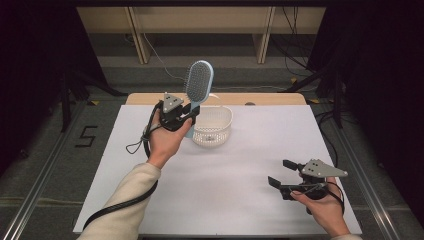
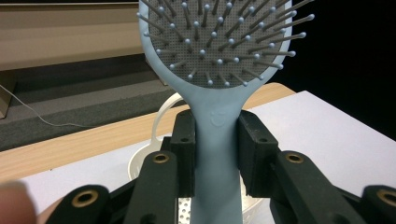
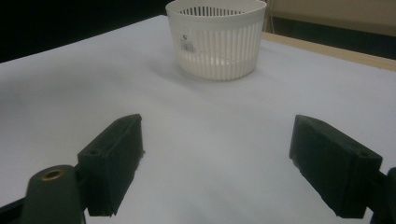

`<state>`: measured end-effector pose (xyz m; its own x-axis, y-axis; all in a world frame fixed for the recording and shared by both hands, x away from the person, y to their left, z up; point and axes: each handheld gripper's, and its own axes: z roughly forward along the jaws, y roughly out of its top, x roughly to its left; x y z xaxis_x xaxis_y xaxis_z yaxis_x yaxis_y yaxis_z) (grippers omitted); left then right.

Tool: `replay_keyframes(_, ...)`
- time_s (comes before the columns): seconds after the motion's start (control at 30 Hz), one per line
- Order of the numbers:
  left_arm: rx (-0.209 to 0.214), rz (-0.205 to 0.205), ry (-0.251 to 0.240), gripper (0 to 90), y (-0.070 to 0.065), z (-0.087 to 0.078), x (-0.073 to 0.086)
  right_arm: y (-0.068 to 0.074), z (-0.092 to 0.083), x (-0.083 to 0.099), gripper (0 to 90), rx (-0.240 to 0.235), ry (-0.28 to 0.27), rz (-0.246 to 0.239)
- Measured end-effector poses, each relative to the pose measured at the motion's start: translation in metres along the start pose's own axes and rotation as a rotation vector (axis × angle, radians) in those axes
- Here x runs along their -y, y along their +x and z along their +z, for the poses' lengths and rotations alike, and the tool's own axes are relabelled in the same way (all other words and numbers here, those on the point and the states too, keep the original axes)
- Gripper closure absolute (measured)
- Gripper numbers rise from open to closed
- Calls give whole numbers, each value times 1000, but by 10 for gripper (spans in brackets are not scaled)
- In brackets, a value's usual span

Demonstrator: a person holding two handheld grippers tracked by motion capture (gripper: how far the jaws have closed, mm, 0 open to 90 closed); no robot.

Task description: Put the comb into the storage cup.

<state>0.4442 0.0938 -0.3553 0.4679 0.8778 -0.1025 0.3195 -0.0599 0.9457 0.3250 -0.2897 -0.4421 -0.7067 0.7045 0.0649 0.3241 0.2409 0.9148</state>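
Observation:
A light blue hairbrush [image 1: 198,82] stands upright, bristle pad facing me, above the left side of a white slotted basket [image 1: 214,131]. My left gripper [image 1: 184,118] is shut on its handle; in the left gripper view both black pads press the handle [image 2: 217,154] just below the bristle head [image 2: 219,39], with the basket's rim [image 2: 161,116] behind. My right gripper [image 1: 283,172] rests low near the table's front right, open with nothing between its jaws. In the right gripper view the pads [image 3: 116,158] stand wide apart and the basket [image 3: 216,35] sits farther off on the white sheet.
A white sheet [image 1: 220,175] covers the table, with a wooden edge [image 1: 270,98] at the back. Cables trail from both grippers. Dark stands and floor cables flank the table on both sides.

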Motion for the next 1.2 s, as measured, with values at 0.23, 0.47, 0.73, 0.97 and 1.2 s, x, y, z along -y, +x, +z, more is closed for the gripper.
replay_keyframes(0.23,-3,10,-1,697,0,1,-1,0,0,0,181,0,0,0)
replay_keyframes(0.47,-4,3,1,697,1,3,-1,0,0,0,181,-1,1,4)
replay_keyframes(0.73,-4,2,2,697,1,4,-2,0,-1,0,181,-3,1,4)
replay_keyframes(0.97,-4,0,3,697,1,6,-1,0,-1,0,181,-2,2,5)
replay_keyframes(1.2,-2,2,3,697,0,9,-1,0,0,0,181,-2,-1,6)
